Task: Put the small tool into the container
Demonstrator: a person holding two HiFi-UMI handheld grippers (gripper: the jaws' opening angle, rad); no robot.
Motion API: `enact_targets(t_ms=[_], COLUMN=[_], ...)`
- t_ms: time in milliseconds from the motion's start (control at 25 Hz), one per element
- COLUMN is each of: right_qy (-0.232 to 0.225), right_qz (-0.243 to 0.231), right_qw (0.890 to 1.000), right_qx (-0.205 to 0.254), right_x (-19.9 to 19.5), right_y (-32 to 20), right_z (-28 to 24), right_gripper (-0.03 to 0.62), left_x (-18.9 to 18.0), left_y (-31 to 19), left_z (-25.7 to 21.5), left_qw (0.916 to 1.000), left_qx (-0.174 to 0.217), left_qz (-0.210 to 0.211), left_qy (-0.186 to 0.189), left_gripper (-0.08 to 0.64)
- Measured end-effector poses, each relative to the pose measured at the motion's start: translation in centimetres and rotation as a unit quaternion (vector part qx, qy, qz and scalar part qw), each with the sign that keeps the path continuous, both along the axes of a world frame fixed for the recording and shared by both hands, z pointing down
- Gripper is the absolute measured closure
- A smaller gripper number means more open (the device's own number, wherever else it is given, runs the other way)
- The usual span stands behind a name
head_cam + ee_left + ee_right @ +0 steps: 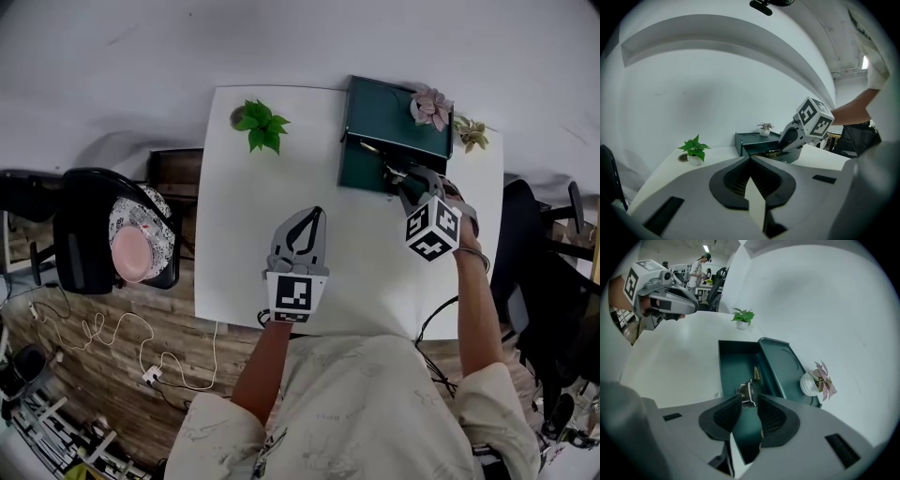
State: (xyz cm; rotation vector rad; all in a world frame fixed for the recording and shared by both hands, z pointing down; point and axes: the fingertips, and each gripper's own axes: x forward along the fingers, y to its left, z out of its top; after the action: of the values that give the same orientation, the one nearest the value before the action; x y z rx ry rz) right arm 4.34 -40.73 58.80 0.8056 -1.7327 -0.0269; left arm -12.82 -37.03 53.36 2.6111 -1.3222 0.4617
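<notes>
Right gripper view: the small tool (747, 392), a bit of bare metal, sits right at the tips of your right gripper (750, 399), over the open well of the dark green container (733, 364). Your jaws stand apart there with a clear gap down the middle. The pads don't appear to press on the tool, though you can't tell whether one tip still brushes it. A thin yellowish piece lies in the well just beyond the tool, and it's too small to say whether it belongs to it.

The raised shelf of the container runs along the right of the well, and a little white pot with a pink succulent (816, 380) stands on its far end.

In the head view your right gripper (405, 183) reaches over the container's (375, 117) near edge at the far right of the white table (244, 244). Your left gripper (317, 216) hangs over the middle of the table, well apart from the container. Its own view shows the jaws closed together tip to tip with nothing between them.

A green potted plant (261, 125) stands at the table's far left corner. A dark chair with a pink cushion (136, 251) sits off the table's left side.
</notes>
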Motion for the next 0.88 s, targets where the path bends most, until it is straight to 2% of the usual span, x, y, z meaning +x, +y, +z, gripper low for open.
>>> enact_targets(t_ms=[360, 600, 880], right_qy=[-0.036, -0.067, -0.127], right_qz=[0.013, 0.022, 0.045], right_qw=[0.999, 0.997, 0.989], right_qx=[0.023, 0.037, 0.053], right_x=[0.6, 1.3, 2.2], right_y=[2.7, 4.4, 7.0], right_z=[-1.6, -2.6, -3.7], right_gripper=[0.471, 0.471, 0.471], left_x=[1.5, 2.4, 3.8], left_y=[3.2, 4.8, 6.6], left_z=[-1.5, -2.4, -3.8], left_qw=[0.9996, 0.9995, 0.999], left_qx=[0.016, 0.022, 0.026], left_qz=[0.005, -0.008, -0.02], left_qy=[-0.021, -0.023, -0.031], left_gripper=[0.554, 0.554, 0.554])
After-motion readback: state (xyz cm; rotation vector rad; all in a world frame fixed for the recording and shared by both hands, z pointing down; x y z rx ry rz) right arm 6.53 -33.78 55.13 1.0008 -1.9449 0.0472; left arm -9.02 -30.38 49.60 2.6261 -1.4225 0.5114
